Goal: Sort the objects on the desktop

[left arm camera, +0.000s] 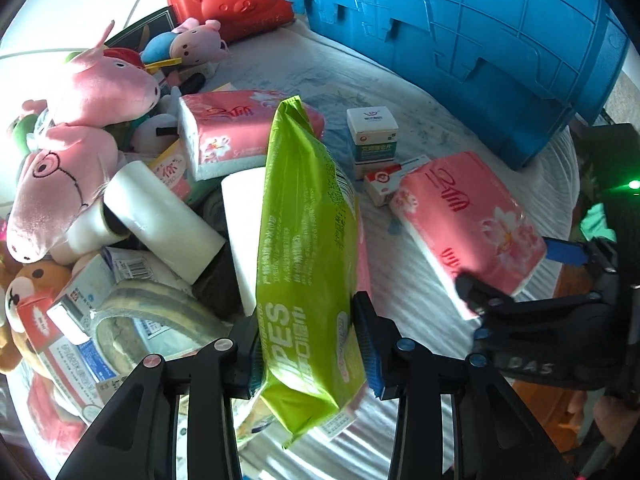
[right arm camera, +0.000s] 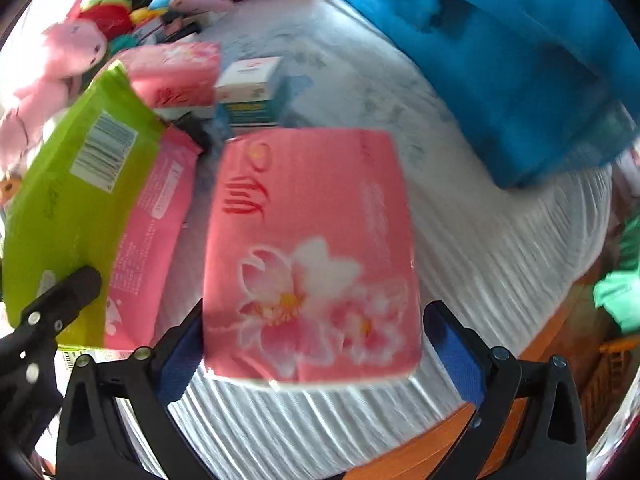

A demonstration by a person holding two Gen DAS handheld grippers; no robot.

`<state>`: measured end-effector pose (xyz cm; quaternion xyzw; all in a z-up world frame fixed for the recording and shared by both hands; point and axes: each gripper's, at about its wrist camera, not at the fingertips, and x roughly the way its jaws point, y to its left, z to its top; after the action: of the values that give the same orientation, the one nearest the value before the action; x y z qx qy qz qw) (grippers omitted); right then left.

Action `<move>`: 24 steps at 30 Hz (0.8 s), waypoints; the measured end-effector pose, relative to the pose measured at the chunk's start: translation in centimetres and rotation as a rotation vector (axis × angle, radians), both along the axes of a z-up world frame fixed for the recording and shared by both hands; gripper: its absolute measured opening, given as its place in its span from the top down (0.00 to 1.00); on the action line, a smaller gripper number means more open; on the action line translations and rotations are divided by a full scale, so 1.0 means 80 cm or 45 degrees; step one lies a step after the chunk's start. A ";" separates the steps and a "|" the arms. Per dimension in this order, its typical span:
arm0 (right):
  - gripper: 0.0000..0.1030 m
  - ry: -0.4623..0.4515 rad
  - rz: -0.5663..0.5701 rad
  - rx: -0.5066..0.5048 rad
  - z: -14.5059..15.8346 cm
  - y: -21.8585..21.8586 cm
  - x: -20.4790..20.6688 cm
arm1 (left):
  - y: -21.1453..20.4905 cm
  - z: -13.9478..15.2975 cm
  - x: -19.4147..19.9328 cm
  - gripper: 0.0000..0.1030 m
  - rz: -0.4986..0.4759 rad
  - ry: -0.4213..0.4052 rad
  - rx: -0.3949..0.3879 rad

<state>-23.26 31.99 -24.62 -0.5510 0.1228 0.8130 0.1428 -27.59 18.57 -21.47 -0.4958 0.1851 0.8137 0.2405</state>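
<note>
Left gripper [left arm camera: 310, 344] clamped on the green wet-wipes pack [left arm camera: 304, 248], blue pads pressing both faces, pack raised on edge above the clutter. Right gripper [right arm camera: 316, 352] spread wide around the pink tissue pack [right arm camera: 312, 248], pads apart from its sides, pack flat on the white cloth [right arm camera: 480, 248] near the front edge. Beyond, small medicine boxes [left arm camera: 372, 140] mid-cloth; blue crate [left arm camera: 480, 48] at the far right corner.
</note>
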 end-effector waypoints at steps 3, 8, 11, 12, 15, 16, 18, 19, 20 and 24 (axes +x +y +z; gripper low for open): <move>0.00 0.026 -0.028 -0.027 0.011 0.018 0.008 | 0.011 -0.003 -0.001 0.61 0.005 -0.005 -0.001; 0.00 0.048 0.011 -0.028 0.017 0.025 -0.002 | 0.022 -0.001 -0.003 0.56 0.020 0.025 -0.015; 0.00 0.050 0.034 -0.061 0.012 0.030 -0.013 | 0.024 -0.001 -0.003 0.58 0.031 0.045 -0.025; 0.00 0.054 0.042 -0.063 0.011 0.035 -0.017 | 0.025 -0.002 -0.002 0.62 0.028 0.049 -0.025; 0.00 0.045 0.060 -0.050 -0.002 0.040 -0.030 | 0.028 -0.004 0.000 0.72 0.024 0.033 -0.017; 0.00 0.036 0.064 -0.056 -0.008 0.040 -0.033 | 0.029 -0.004 0.000 0.73 0.029 0.037 -0.020; 0.00 0.014 0.070 -0.070 -0.020 0.039 -0.035 | 0.031 -0.004 0.000 0.73 0.040 0.044 -0.023; 0.00 0.008 0.072 -0.081 -0.025 0.039 -0.035 | 0.031 -0.004 0.001 0.73 0.047 0.046 -0.025; 0.00 0.019 0.078 -0.064 -0.025 0.038 -0.035 | 0.032 -0.004 0.001 0.74 0.052 0.048 -0.026; 0.00 0.008 0.103 -0.063 -0.023 0.037 -0.036 | 0.031 -0.002 0.003 0.75 0.082 0.048 -0.028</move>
<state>-26.15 34.98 -26.43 -0.5564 0.1212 0.8164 0.0958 -27.31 21.07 -21.66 -0.4888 0.1826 0.8280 0.2051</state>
